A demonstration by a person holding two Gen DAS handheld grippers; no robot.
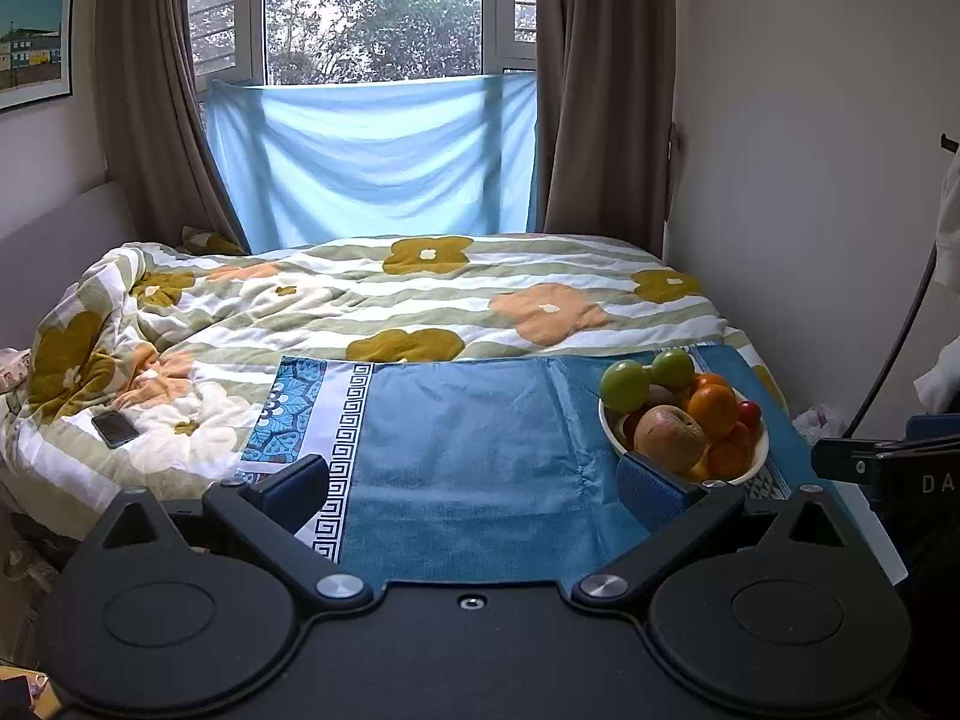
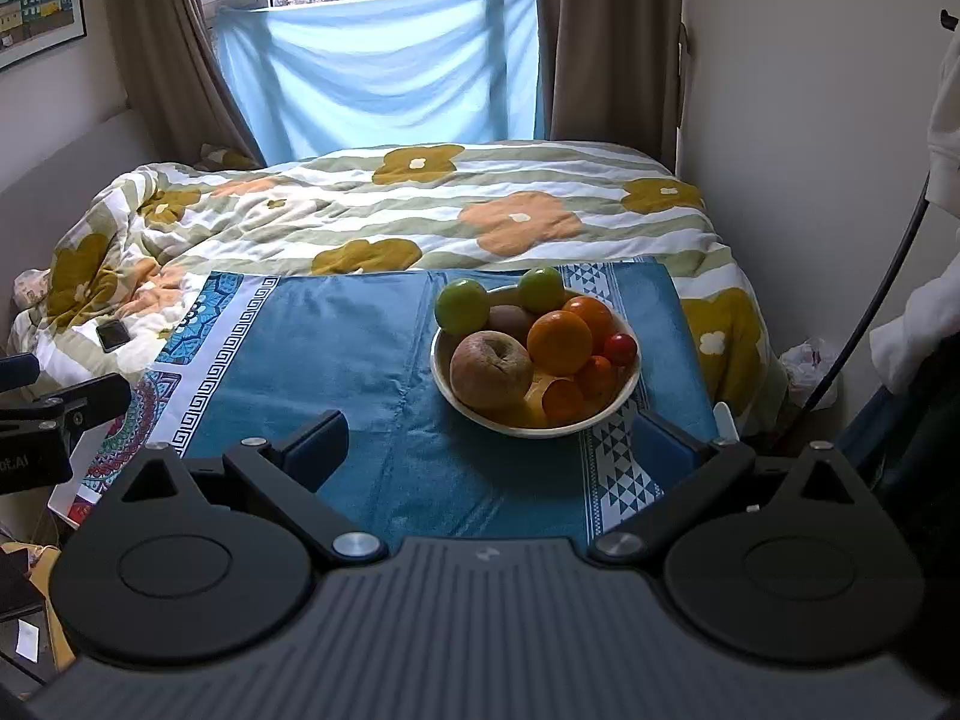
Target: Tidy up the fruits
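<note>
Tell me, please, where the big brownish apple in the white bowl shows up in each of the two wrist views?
Left wrist view: the brownish apple lies right of centre, at the near side of the white bowl, just above the gripper's right finger.
Right wrist view: the apple sits near the picture's centre, at the bowl's near left.
Shared landmark: the phone on the quilt, at left.

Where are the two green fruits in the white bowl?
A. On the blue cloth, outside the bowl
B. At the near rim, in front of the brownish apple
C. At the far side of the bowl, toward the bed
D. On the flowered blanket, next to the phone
C: both green fruits sit at the far side of the white bowl, behind the brownish apple.
</note>
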